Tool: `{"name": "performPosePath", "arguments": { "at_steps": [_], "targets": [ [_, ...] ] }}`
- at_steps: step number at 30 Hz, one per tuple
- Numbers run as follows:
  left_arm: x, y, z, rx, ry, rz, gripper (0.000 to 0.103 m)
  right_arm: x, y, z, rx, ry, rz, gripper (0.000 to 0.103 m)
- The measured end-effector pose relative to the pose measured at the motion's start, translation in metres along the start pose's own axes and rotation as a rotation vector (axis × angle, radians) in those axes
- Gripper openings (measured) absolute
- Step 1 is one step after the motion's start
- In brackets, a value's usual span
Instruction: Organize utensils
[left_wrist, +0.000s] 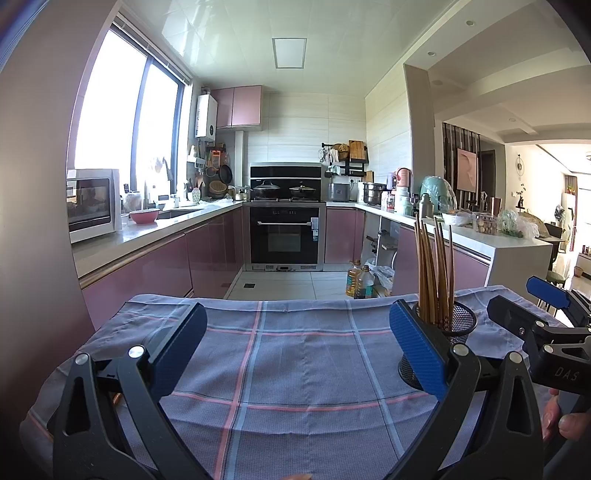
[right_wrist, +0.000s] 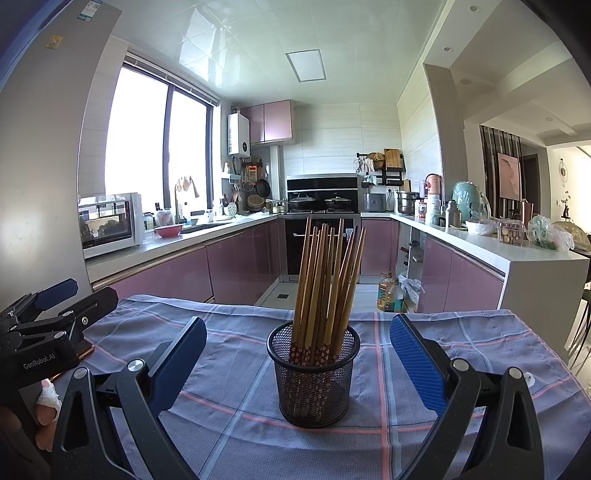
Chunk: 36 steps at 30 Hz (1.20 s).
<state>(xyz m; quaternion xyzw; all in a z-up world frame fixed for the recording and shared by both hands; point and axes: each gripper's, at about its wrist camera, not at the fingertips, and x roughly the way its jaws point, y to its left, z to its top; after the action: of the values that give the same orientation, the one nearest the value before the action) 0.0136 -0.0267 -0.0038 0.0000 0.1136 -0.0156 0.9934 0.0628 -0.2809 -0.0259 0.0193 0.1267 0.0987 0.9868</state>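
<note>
A black mesh cup (right_wrist: 313, 384) stands upright on the checked blue cloth (right_wrist: 229, 435) and holds several wooden chopsticks (right_wrist: 325, 280), tips up. My right gripper (right_wrist: 298, 354) is open and empty, its blue pads (right_wrist: 415, 354) on either side of the cup, apart from it. My left gripper (left_wrist: 297, 347) is open and empty over bare cloth (left_wrist: 295, 369). In the left wrist view the cup (left_wrist: 458, 332) and chopsticks (left_wrist: 434, 269) stand just right of the right pad. The right gripper (left_wrist: 546, 306) shows at the far right there, and the left gripper (right_wrist: 55, 302) at the far left of the right wrist view.
The cloth covers a small table whose far edge (left_wrist: 295, 301) drops to the kitchen floor. Oil bottles (right_wrist: 389, 295) stand on the floor beyond it. Pink cabinets and counters run on both sides, with an oven (left_wrist: 284, 236) at the back.
</note>
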Motion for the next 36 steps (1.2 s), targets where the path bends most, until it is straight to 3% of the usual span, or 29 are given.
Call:
{"name": "performPosePath", "arguments": {
  "at_steps": [36],
  "targets": [
    [0.001, -0.0034, -0.0011, 0.0, 0.005, 0.0, 0.097, 0.0004, 0.0011, -0.0027, 0.007, 0.002, 0.001, 0.096]
  ]
}}
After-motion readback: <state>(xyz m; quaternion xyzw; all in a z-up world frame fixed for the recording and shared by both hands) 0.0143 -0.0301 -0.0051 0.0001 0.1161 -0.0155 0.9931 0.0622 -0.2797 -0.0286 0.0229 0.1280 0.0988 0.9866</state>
